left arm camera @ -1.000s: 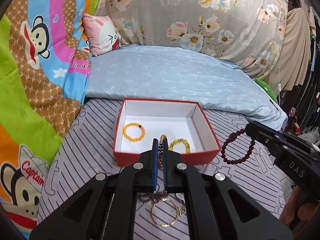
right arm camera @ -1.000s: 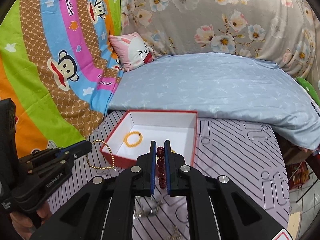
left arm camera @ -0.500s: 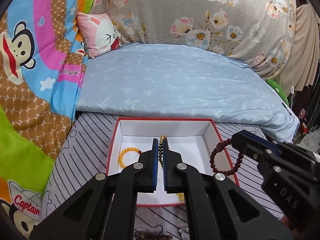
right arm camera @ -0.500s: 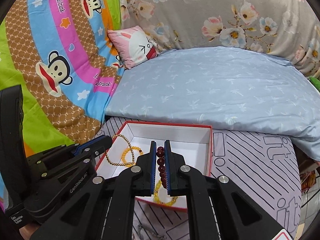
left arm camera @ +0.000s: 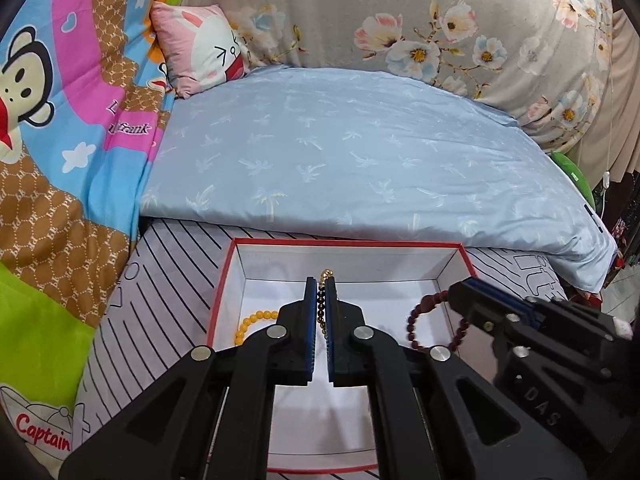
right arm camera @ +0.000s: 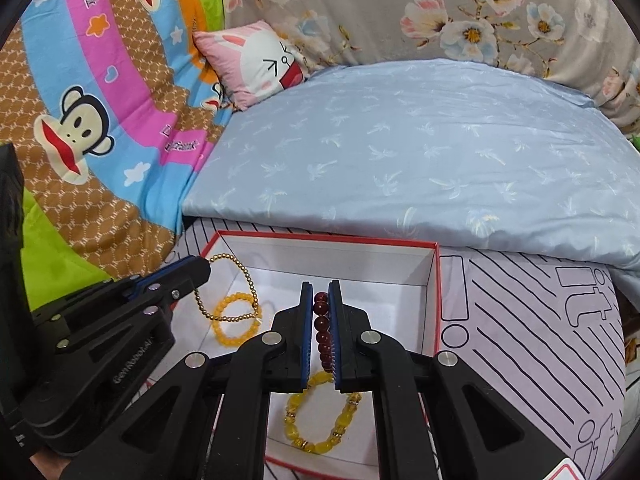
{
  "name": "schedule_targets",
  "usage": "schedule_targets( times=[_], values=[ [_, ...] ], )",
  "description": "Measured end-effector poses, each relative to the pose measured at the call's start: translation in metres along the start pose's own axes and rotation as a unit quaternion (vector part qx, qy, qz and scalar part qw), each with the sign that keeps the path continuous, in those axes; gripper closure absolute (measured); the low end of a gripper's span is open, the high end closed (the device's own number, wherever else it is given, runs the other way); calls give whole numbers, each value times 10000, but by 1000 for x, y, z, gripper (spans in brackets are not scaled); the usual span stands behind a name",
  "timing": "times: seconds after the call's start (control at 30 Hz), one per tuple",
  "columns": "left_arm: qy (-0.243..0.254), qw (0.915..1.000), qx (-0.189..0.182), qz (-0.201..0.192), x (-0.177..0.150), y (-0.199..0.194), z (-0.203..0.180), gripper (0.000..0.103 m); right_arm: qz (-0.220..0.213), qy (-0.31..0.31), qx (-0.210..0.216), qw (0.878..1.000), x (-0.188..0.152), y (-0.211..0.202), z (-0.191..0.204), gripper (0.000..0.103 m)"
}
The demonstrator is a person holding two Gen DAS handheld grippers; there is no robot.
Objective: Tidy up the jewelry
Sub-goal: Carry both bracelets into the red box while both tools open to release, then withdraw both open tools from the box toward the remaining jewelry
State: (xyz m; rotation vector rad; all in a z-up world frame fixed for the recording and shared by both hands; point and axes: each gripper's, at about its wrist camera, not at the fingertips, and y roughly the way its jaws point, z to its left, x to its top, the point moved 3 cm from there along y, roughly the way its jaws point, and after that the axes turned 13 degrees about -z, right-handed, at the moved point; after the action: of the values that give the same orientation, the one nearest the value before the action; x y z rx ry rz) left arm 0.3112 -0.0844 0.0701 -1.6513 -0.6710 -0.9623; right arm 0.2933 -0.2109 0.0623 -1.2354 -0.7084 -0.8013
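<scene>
A red box (left arm camera: 348, 242) with a white inside lies on the striped sheet. My left gripper (left arm camera: 320, 282) hangs over the box, shut on a gold bead bracelet (left arm camera: 327, 273). That gold loop (right arm camera: 250, 286) dangles above an orange bead bracelet (right arm camera: 236, 322) lying in the box. My right gripper (right arm camera: 321, 285) is shut on a dark red bead bracelet (right arm camera: 321, 322), held over the box's right half. In the left wrist view the red loop (left arm camera: 416, 318) hangs from the right gripper (left arm camera: 460, 292). A yellow bracelet (right arm camera: 320, 420) lies on the box floor under the right gripper.
A light blue quilt (left arm camera: 360, 152) lies just behind the box. A pink bunny cushion (left arm camera: 200, 44) and a cartoon monkey blanket (left arm camera: 60, 120) are at the left. Floral fabric (left arm camera: 460, 20) rises at the back. Striped sheet (right arm camera: 520, 340) extends right of the box.
Both grippers have moved forward and down from in front of the box to over its inside, each still carrying its bracelet. The loose jewelry on the sheet has dropped out of view.
</scene>
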Motion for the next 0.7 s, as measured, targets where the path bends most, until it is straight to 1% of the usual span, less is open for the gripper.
schedule_targets(
  times=[0.1, 0.17, 0.23, 0.27, 0.3, 0.37, 0.4, 0.53, 0.7],
  values=[
    [-13, 10000, -40, 29, -1, 7, 1, 98, 100, -97, -46, 9999, -3, 10, 1, 95],
    [-1, 10000, 46, 60, -2, 12, 2, 96, 39, -173, -142, 9997, -4, 10, 2, 87],
    [8, 9998, 156, 100, -5, 14, 4, 81, 9, -251, -230, 9994, -3, 8, 3, 84],
    [-14, 9997, 222, 106, -6, 14, 6, 63, -26, -282, -278, 9992, -3, 5, 2, 80],
    [-49, 9996, 256, 78, -6, 13, 8, 52, -57, -294, -313, 9991, -3, 2, 2, 77],
    [-80, 9994, 322, 32, -8, 9, 11, 50, -139, -310, -319, 9989, -2, -5, 2, 67],
    [-82, 9995, 310, 36, -9, 7, 11, 50, -174, -319, -338, 9988, -3, -9, 2, 65],
    [-82, 9994, 323, 47, -14, -3, 12, 50, -244, -258, -289, 9990, -7, -26, 2, 62],
    [62, 9994, 327, -4, -21, -24, 6, 50, -357, -265, -291, 9986, -16, -52, 6, 59]
  ],
)
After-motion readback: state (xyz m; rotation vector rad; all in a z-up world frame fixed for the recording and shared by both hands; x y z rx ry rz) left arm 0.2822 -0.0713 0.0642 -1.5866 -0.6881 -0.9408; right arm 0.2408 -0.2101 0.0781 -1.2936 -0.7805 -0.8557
